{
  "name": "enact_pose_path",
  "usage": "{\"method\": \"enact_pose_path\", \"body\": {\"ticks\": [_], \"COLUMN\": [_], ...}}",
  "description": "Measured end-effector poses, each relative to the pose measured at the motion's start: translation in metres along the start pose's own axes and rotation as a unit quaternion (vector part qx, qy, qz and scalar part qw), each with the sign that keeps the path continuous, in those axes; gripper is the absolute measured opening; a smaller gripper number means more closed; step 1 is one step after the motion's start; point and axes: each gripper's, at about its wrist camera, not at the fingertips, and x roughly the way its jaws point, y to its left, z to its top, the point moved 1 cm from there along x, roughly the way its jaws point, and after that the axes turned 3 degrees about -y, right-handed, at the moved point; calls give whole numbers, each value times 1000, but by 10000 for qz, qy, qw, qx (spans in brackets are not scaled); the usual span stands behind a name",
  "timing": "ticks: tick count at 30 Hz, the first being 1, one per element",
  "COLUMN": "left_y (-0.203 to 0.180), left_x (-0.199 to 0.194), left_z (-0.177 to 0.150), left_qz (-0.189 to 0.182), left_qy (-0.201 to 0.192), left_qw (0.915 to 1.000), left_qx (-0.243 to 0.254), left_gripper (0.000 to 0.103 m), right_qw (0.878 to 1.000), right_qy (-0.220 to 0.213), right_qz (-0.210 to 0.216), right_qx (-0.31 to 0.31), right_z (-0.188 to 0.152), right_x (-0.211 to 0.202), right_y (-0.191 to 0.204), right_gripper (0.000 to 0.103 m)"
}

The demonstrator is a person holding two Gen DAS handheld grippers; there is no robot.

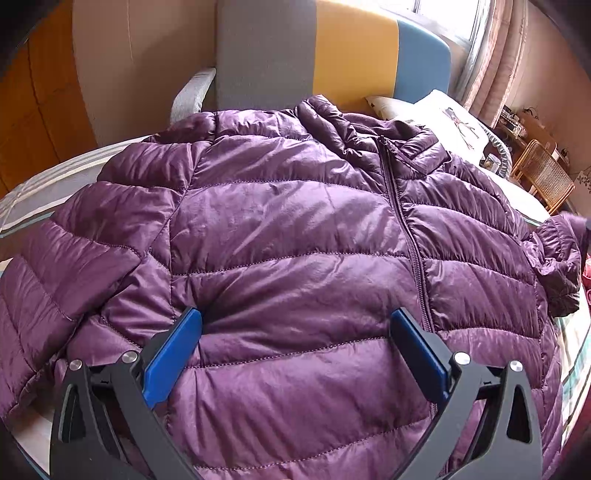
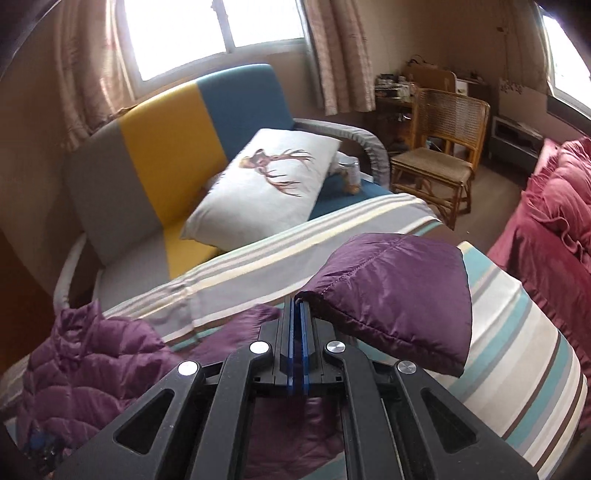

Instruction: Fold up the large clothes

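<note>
On striped bedding [image 2: 517,332], purple jacket [image 1: 295,229], collar away; left fingers [image 1: 173,354] spread, right fingers [image 2: 297,332] pinching sleeve [image 2: 391,295].

No text seems readable anywhere in either view.

Left wrist cam sits just behind the left claw [image 1: 295,325], looking fwd and down along its wide-apart fingers, very close over the purple jacket [image 1: 295,229], w/ the sofa backrest [image 1: 332,55] well beyond the claw. Right wrist cam sits behind the right claw [image 2: 297,306], fingers pressed together on a jacket sleeve [image 2: 391,295], facing fwd across the striped bed cover [image 2: 517,369] toward window [image 2: 218,29] and rattan chair [image 2: 443,147]. Both views share jacket, backrest, deer pillow [image 2: 266,184] and curtains.
</note>
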Motion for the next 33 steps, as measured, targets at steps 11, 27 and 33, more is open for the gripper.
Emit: {"method": "enact_pose_path", "body": {"ticks": [11,27,33], "left_y": [11,21,24], "left_x": [-12,-31,-44], "left_z": [-6,-11,-12], "left_qz": [-223,-390,-624], "left_qy": [-50,-69,-158], "left_qw": [9997,9992,9976], "left_qx": [-99,-104,-255], "left_gripper": [101,91,83], "right_qw": [9886,9360,9409], "right_qy": [453,1648,1606], "right_qz": [1038,2419,2628], "right_qx": [-993,-1953,-1405], "right_z": [-67,-187,-192], "right_x": [-22,-46,-69], "right_y": [127,227,207], "right_gripper": [3,56,57]}}
